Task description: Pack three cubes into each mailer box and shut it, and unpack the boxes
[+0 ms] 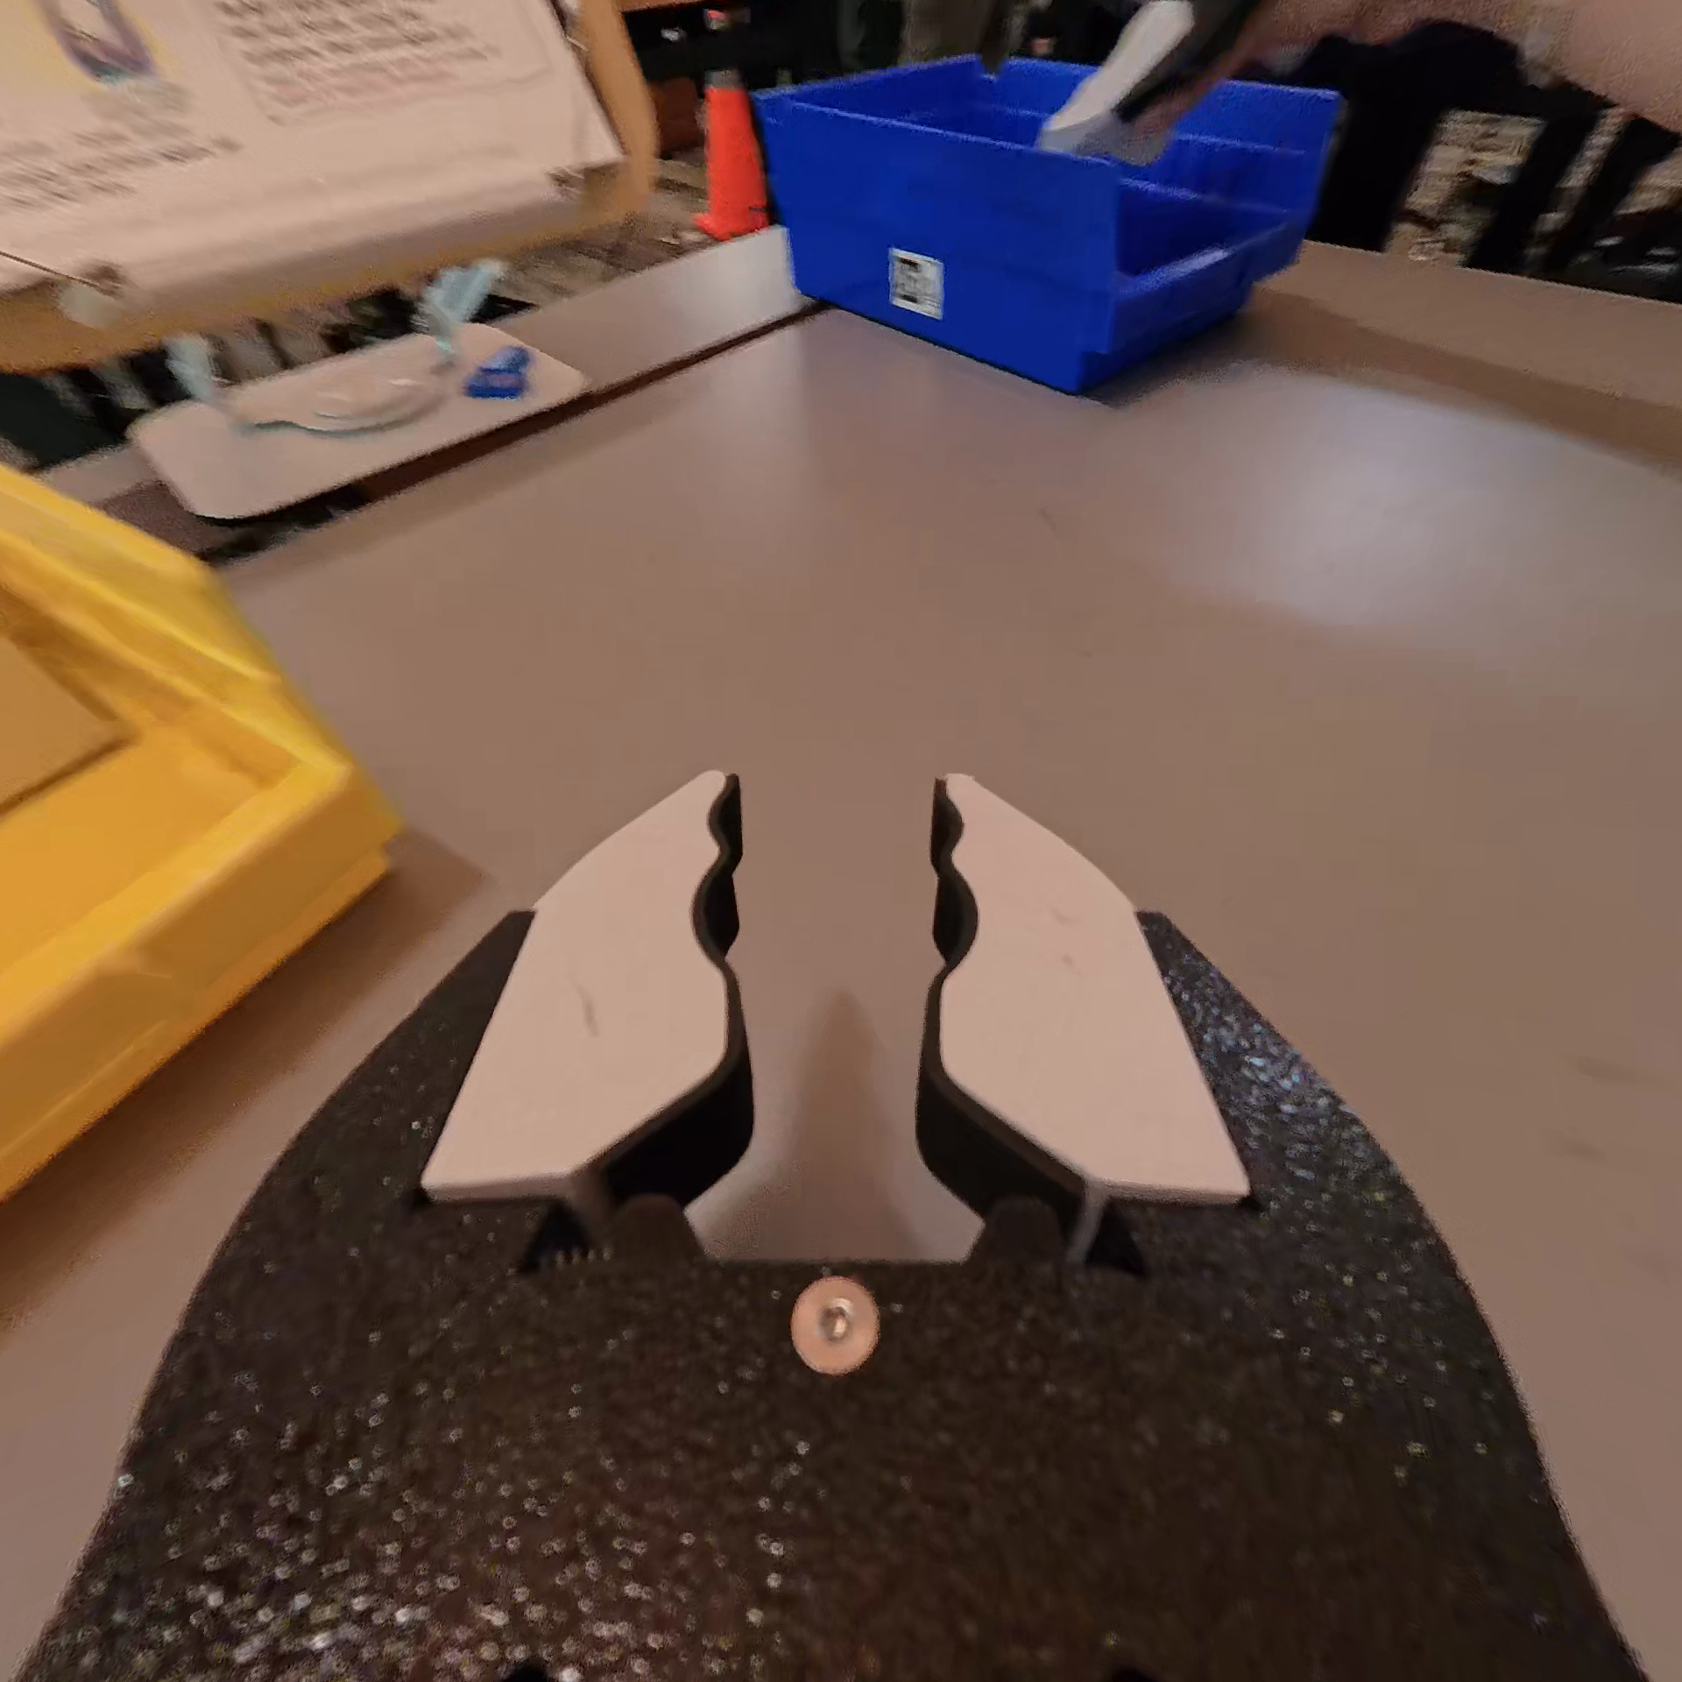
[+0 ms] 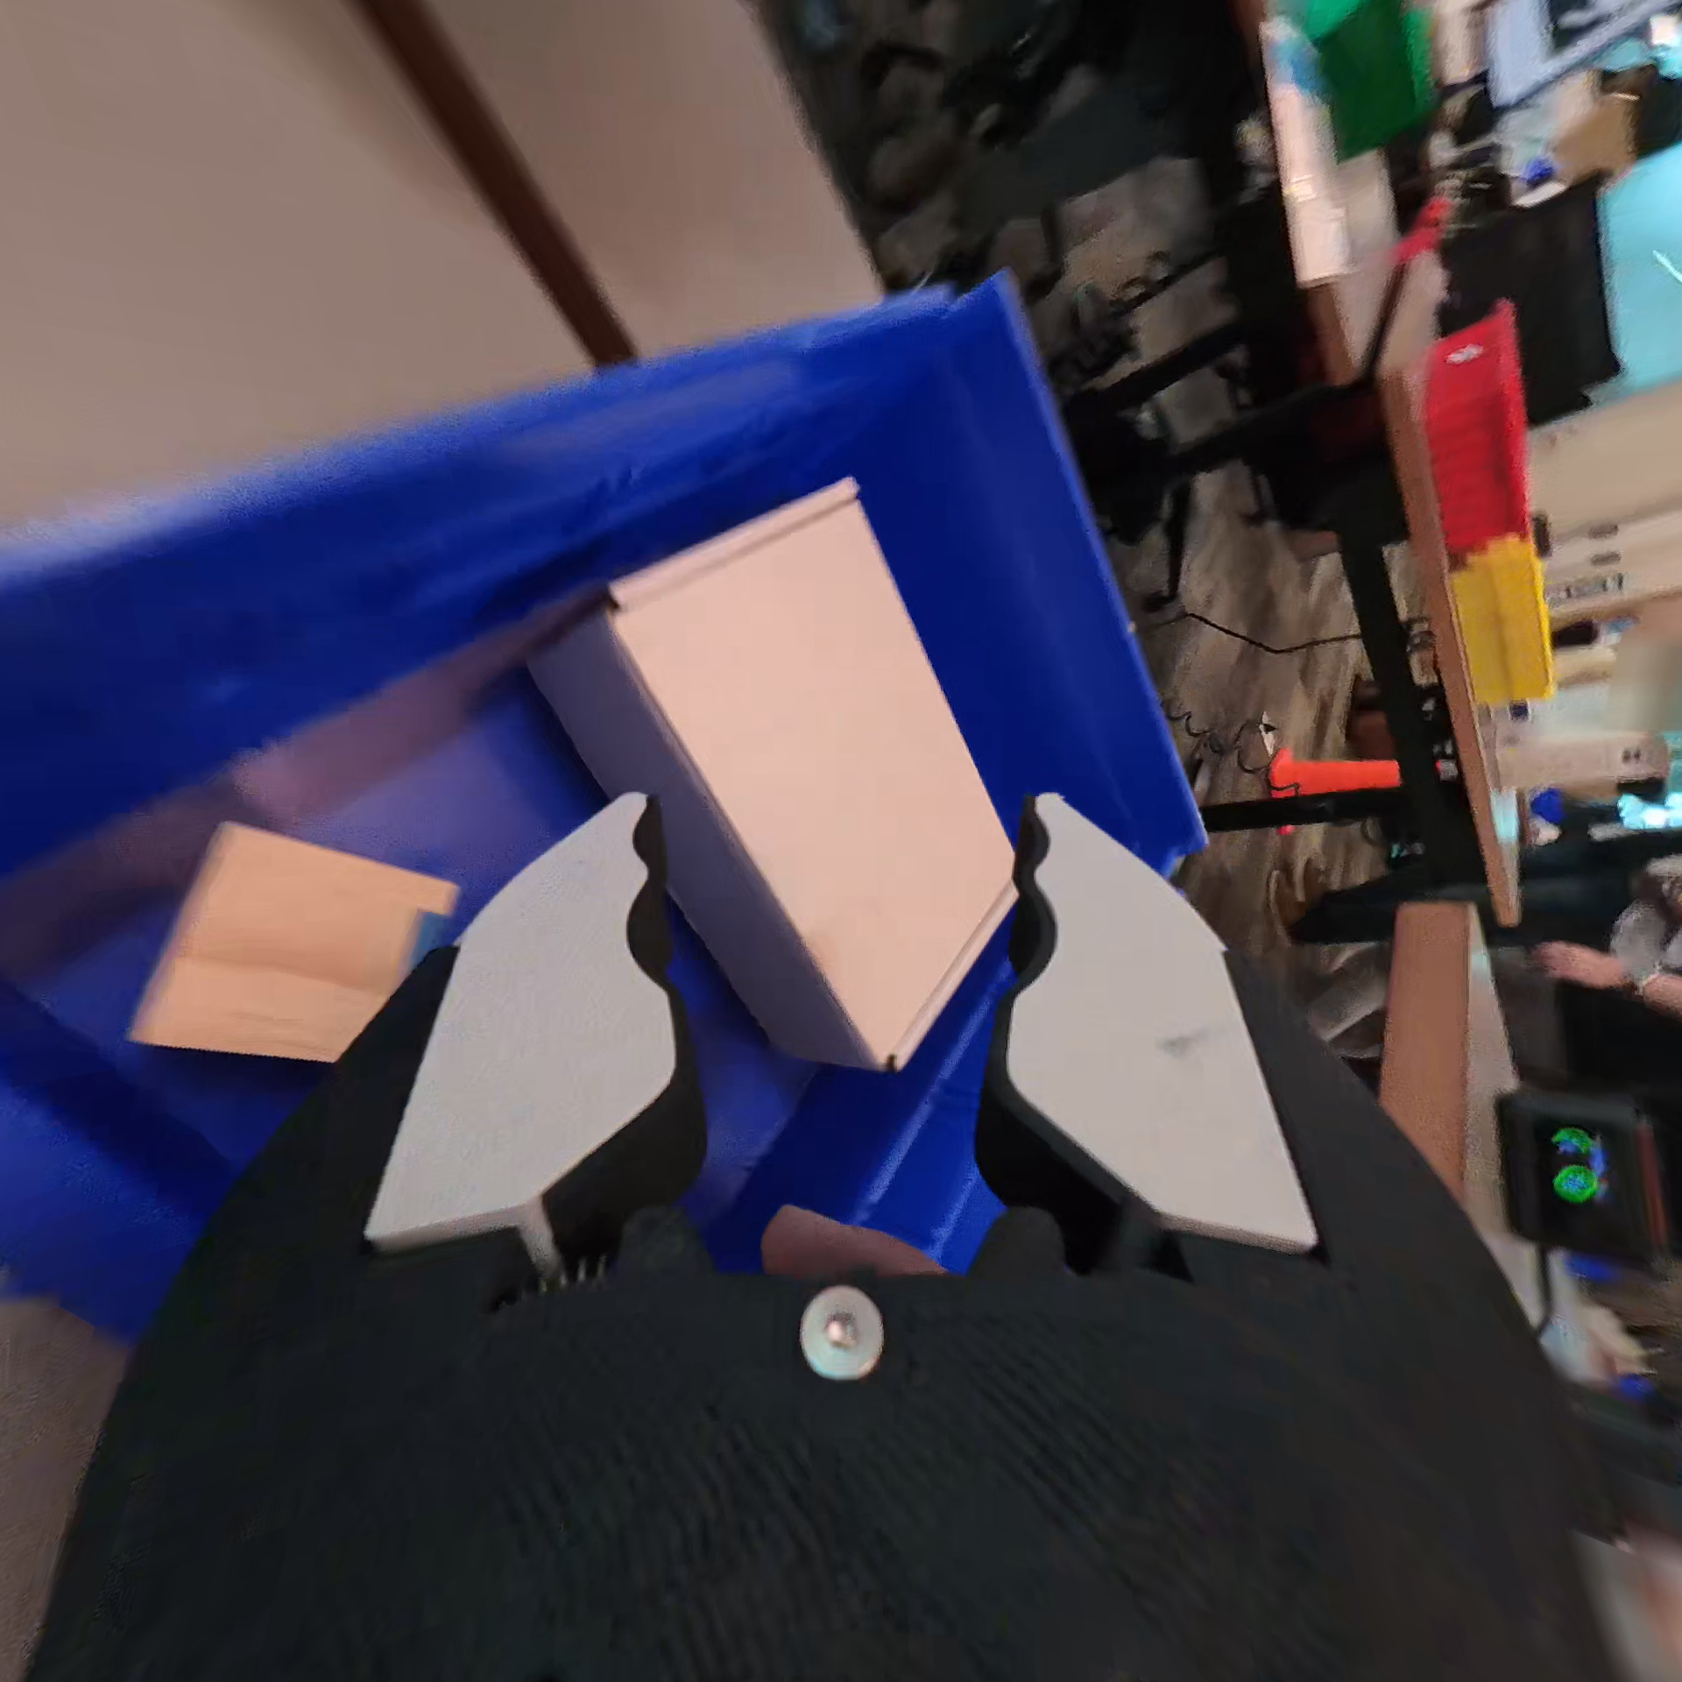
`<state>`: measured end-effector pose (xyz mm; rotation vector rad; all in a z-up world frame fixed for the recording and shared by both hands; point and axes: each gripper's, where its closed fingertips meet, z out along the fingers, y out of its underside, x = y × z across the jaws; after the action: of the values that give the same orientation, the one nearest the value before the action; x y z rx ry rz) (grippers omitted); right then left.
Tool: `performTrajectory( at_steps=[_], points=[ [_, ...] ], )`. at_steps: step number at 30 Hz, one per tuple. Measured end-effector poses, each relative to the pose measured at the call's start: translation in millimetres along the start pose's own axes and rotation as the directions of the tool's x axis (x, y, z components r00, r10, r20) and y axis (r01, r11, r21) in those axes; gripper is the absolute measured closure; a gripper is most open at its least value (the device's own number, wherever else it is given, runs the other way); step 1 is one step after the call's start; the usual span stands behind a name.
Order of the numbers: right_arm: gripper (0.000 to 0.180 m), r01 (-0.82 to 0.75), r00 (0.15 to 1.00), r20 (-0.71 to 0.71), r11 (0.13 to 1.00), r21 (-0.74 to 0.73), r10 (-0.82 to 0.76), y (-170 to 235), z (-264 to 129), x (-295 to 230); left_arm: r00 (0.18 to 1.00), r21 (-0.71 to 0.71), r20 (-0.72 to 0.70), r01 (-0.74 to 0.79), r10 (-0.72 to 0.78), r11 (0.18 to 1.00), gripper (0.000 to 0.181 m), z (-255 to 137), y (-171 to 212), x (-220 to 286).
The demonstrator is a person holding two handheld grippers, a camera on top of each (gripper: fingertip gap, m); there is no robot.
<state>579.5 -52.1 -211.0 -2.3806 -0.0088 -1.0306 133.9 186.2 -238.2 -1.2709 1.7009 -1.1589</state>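
In the right wrist view a closed white mailer box (image 2: 801,755) lies tilted inside the blue bin (image 2: 273,582). My right gripper (image 2: 842,801) is open just above it, with the box's near end between the fingertips. Its right edge is at the right finger, and a gap of blue shows by the left finger. A wooden cube (image 2: 291,956) lies in the bin to the left of the box. My left gripper (image 1: 837,783) is open and empty, low over the grey table (image 1: 1001,592). It sees the blue bin (image 1: 1001,246) at the far right with my right gripper (image 1: 1101,100) over it.
A yellow bin (image 1: 182,892) with something tan inside stands left of my left gripper. A large cardboard box (image 1: 300,136) with printed paper hangs at the upper left. A white tray (image 1: 364,428) with clear items and an orange cone (image 1: 733,155) lie beyond. Left tips to right tips: about 50 centimeters. The left gripper is farther from the wooden cube (image 2: 291,956), some 45 centimeters, than the right, some 7 centimeters.
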Motion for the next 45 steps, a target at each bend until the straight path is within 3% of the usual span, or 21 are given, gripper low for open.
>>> performTrajectory(
  at_steps=[3,8,12,18,22,26,32,39,45],
  points=[
    [0.103,-0.177,0.984,0.056,0.970,0.166,0.169,-30,-46,-27,0.990,-0.016,0.132,-0.050,0.052,0.999,0.133,-18,-17,-38],
    [0.095,-0.201,0.949,0.298,0.927,0.316,0.104,-55,-120,-119,0.967,-0.304,0.108,-0.187,0.229,0.934,0.092,-25,-26,-116],
    [0.086,-0.260,0.879,0.473,0.894,0.365,0.062,-60,-169,-184,0.905,-0.585,0.045,-0.319,0.423,0.746,0.084,-17,-29,-201],
    [0.076,-0.315,0.829,0.557,0.864,0.392,0.049,-53,-201,-234,0.882,-0.817,-0.133,-0.356,0.452,0.454,0.083,13,-18,-293],
    [0.074,-0.376,0.815,0.564,0.861,0.342,0.132,-36,-199,-241,0.861,-0.847,-0.239,-0.411,0.448,0.338,0.083,43,-5,-326],
    [0.074,-0.413,0.815,0.548,0.852,0.322,0.188,-20,-207,-240,0.829,-0.833,-0.320,-0.476,0.458,0.280,0.081,66,5,-340],
    [0.074,-0.439,0.782,0.578,0.865,0.242,0.235,8,-210,-250,0.854,-0.831,-0.348,-0.472,0.388,0.294,0.065,82,14,-348],
    [0.074,-0.418,0.766,0.612,0.876,0.242,0.196,2,-210,-258,0.900,-0.857,-0.346,-0.418,0.265,0.303,0.050,79,37,-355],
    [0.075,-0.413,0.763,0.617,0.879,0.238,0.192,-3,-204,-259,0.842,-0.863,-0.426,-0.489,0.332,0.132,0.042,72,52,-365]
  ],
)
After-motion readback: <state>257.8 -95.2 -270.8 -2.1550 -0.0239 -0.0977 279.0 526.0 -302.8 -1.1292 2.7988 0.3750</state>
